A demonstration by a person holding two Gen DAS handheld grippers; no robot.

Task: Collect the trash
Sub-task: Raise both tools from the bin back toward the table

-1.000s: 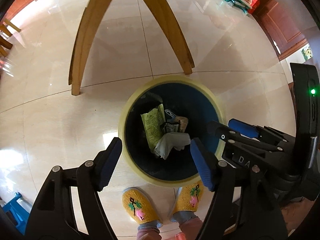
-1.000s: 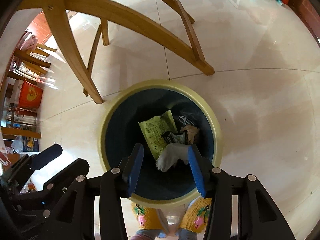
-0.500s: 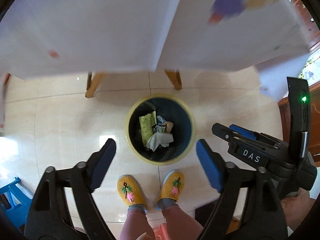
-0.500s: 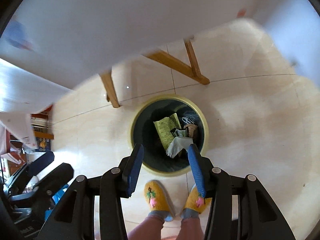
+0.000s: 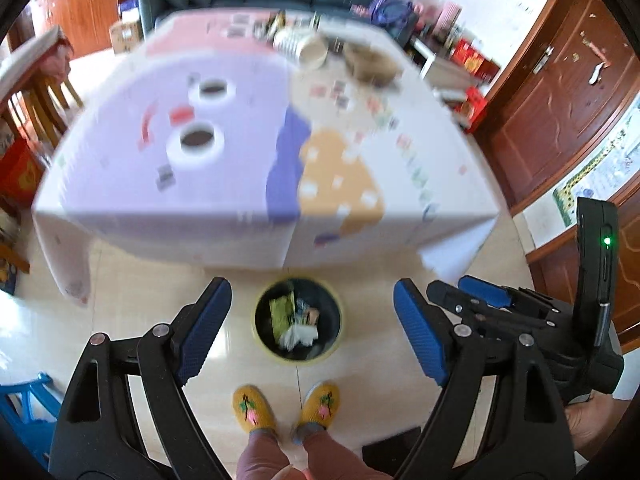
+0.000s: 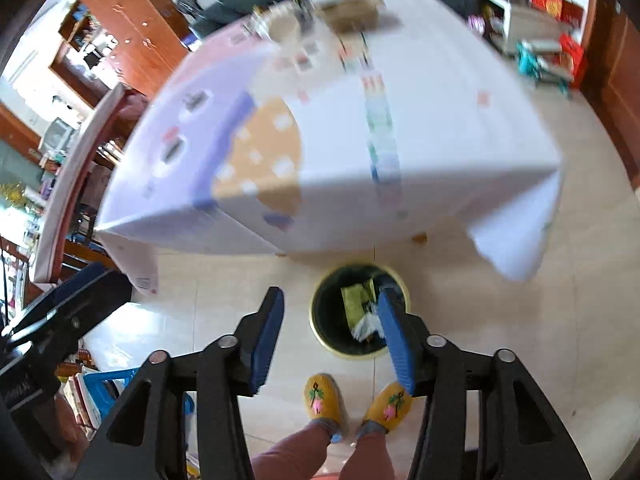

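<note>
A dark bin with a yellow rim (image 5: 339, 340) stands on the floor by the table's near edge, far below both grippers. It holds a green wrapper (image 5: 280, 312) and a white tissue (image 5: 301, 334). My left gripper (image 5: 310, 290) is open and empty, framing the bin. In the right wrist view the bin rim (image 6: 352, 356) sits low, with the green wrapper (image 6: 354, 304) beside my right pad. My right gripper (image 6: 330, 296) is open and empty. A small dark wrapper (image 5: 164, 176) lies blurred on the tablecloth.
The table (image 5: 240, 208) has a white and lilac cloth carrying two white rolls (image 5: 196, 140), a stack of paper cups (image 5: 304, 50) and a cardboard box (image 5: 372, 64). A person's yellow slippers (image 5: 254, 406) stand by the bin. A blue stool (image 5: 24, 408) is at left.
Both grippers have risen from just over the bin to above table height. The bin has shrunk in view, and the table top now shows. Both stay open and empty.
</note>
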